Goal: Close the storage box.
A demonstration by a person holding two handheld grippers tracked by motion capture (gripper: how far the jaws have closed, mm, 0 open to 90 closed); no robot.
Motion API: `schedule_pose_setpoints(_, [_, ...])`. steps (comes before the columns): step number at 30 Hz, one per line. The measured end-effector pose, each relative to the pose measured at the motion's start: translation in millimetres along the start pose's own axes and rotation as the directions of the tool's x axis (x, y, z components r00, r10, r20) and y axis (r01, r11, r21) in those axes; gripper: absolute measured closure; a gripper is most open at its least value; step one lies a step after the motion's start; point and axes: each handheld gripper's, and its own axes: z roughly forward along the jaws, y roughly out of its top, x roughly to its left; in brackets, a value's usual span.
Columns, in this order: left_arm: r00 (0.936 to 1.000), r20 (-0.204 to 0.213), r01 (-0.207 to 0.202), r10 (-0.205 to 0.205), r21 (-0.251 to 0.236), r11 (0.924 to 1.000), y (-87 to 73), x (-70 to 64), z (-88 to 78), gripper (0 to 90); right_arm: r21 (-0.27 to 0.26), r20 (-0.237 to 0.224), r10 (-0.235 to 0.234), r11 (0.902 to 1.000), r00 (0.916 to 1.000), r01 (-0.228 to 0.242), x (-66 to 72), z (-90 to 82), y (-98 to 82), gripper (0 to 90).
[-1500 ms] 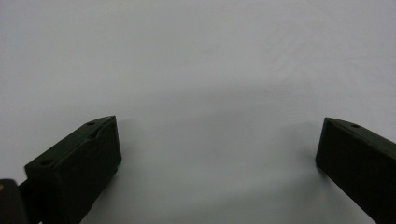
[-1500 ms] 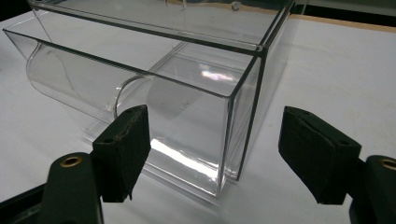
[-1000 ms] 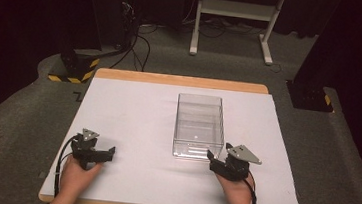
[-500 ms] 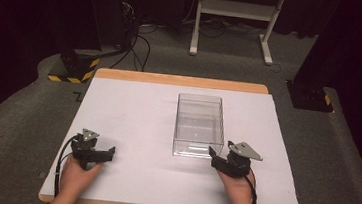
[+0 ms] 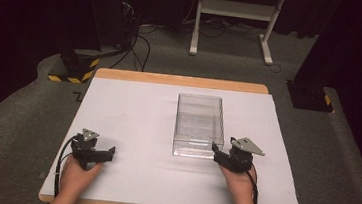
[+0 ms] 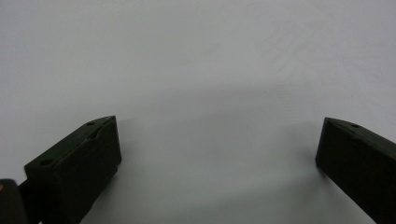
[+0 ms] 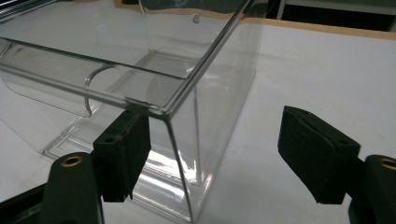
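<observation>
Both forearms enter from the near edge of the tabletop [image 5: 133,102], each hand wrapped around a hand-held gripper. Left hand-held gripper [image 5: 108,154]: low over the white surface near the front left corner, pointing right toward the middle; its jaws stand wide apart with nothing between them, and the left gripper view gives plain matte white sheet between two black blocky jaw tips. Grey three-cornered plate on top, black cable looping back beside the left hand [image 5: 77,175]. Right hand-held gripper [image 5: 214,153]: held by the right hand [image 5: 238,180] at the near right corner of the clear plastic bin [image 5: 200,125], angled left and slightly away. Jaws apart; in the right gripper view the left jaw sits behind the transparent front wall, seen through it just under the rim, the right jaw outside, well clear of the side wall, so the bin's corner edge stands between them. Whether a pad touches the plastic cannot be told. Bin: rectangular, open-topped, rigid glossy transparent plastic, thickened rim, curved cut-out handle in the front wall, lying lengthwise at the middle of the tabletop, empty. Tabletop: smooth white covering over a light wood board, wood edge showing at front and back. No readable writing on bin or grippers.
</observation>
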Motion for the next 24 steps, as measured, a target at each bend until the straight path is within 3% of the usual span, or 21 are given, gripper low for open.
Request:
schedule_pose_setpoints(8, [1.0000, 0.000, 0.000, 0.000, 0.000, 1.0000, 0.0, 0.0, 0.0, 0.3, 0.005, -0.011, 0.003, 1.0000, 0.9999, -0.003, -2.8, 1.0, 0.6, 23.3])
schedule_pose_setpoints(18, [1.0000, 0.000, 0.000, 0.000, 0.000, 1.0000, 0.0, 0.0, 0.0, 0.3, 0.002, 0.035, 0.021, 0.9998, 0.9992, -0.021, -10.0, -1.0, -0.7, 27.4])
schedule_pose_setpoints(24, [1.0000, -0.001, 0.000, 0.000, 0.000, 1.0000, -0.1, -0.1, -0.1, 0.3, 0.005, 0.016, 0.020, 0.9998, 0.9997, -0.020, -7.7, -2.8, -4.1, 27.4])
